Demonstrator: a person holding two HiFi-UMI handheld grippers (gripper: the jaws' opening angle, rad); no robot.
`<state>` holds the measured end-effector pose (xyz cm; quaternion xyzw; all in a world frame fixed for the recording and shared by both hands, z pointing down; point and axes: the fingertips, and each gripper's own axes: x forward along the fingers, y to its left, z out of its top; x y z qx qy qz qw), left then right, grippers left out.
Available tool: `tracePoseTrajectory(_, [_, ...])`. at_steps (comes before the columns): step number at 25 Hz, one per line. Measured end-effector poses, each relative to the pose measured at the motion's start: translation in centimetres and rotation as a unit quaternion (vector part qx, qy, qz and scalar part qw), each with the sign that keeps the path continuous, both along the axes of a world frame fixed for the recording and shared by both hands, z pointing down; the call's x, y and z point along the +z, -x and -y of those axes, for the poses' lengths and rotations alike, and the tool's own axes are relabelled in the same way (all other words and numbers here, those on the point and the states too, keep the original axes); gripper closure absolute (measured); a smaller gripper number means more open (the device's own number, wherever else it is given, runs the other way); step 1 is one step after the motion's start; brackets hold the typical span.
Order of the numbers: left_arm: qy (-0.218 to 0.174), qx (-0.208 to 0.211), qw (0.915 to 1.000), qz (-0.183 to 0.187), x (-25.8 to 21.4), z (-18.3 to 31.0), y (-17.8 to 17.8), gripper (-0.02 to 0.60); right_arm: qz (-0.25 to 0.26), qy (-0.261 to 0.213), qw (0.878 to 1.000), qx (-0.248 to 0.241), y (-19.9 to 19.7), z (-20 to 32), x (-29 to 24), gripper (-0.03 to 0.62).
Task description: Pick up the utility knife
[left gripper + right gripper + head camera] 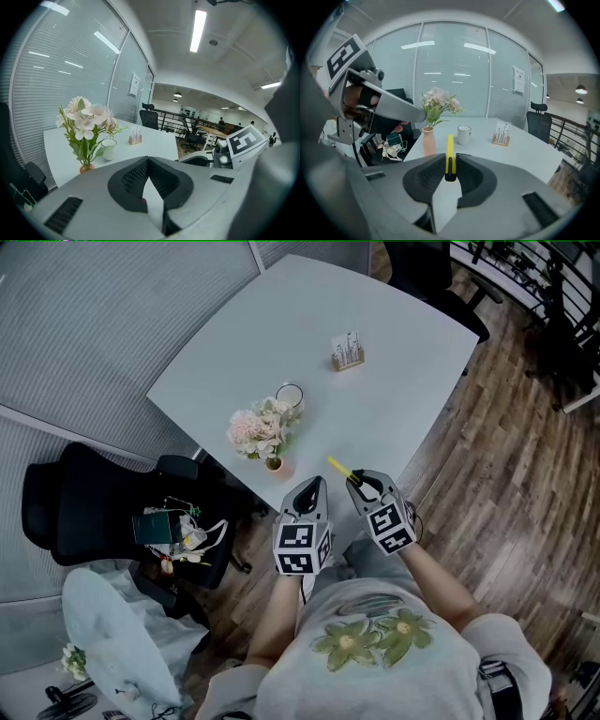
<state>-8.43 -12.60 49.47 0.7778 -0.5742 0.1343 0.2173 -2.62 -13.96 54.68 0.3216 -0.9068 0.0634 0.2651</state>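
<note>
right tongs (450, 161) were clamped on the yellow knife (449, 147), gripping it near its black end so most of the body stuck out ahead, and it looked held just above the worktop (394, 381) near the front edge. left tongs (148, 161) were together with nothing in them, just beside the right. to finish the pick well the squeeze probably needed to hold firm and the lift go straight up, since a grip that far back could let the knife droop; best kept clear of the flowers (261, 432).
</note>
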Motion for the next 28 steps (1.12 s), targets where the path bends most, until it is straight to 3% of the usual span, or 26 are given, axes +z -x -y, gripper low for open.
tracePoseTrajectory(28, [-0.038, 0.006, 0.9992, -0.009, -3.2, 0.1, 0.7, 0.580, 0.046, -0.087, 0.995, 0.015, 1.3, -0.8, -9.1, 0.523])
